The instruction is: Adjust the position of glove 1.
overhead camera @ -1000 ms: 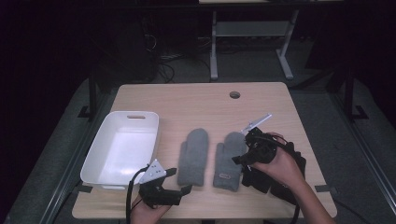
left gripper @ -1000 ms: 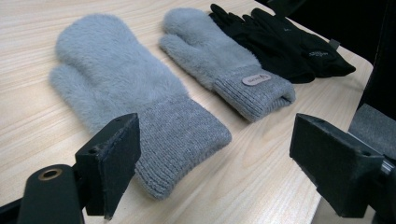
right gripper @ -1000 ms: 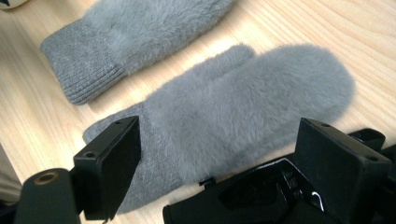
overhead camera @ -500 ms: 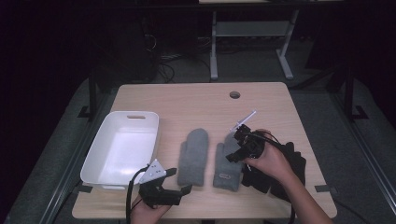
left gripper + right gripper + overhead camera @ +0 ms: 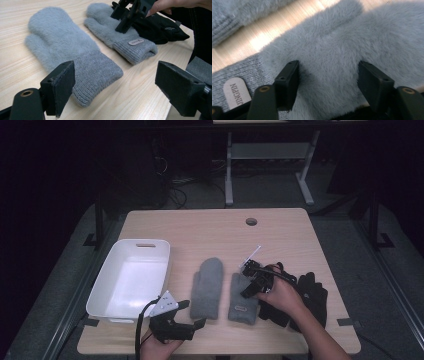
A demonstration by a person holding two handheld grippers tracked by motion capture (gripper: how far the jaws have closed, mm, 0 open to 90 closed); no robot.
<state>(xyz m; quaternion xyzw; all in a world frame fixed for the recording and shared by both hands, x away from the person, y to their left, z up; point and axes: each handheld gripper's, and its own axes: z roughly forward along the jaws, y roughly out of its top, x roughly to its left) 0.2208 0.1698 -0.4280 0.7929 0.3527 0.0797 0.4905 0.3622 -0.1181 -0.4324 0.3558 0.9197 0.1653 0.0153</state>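
The right hand-held gripper (image 5: 248, 289) had just been closing its jaws, with the fluffy grey mitten (image 5: 244, 296) between them, low and right of the middle of the worktop (image 5: 210, 227). The mitten looked soft, light and squashy, so pinching its thick middle seemed best.

You have two grey mittens (image 5: 209, 288) (image 5: 243, 297), one pair of black gloves (image 5: 305, 300) and one white bin (image 5: 131, 280). You hold two grippers (image 5: 192, 314) (image 5: 246, 281), one per hand.
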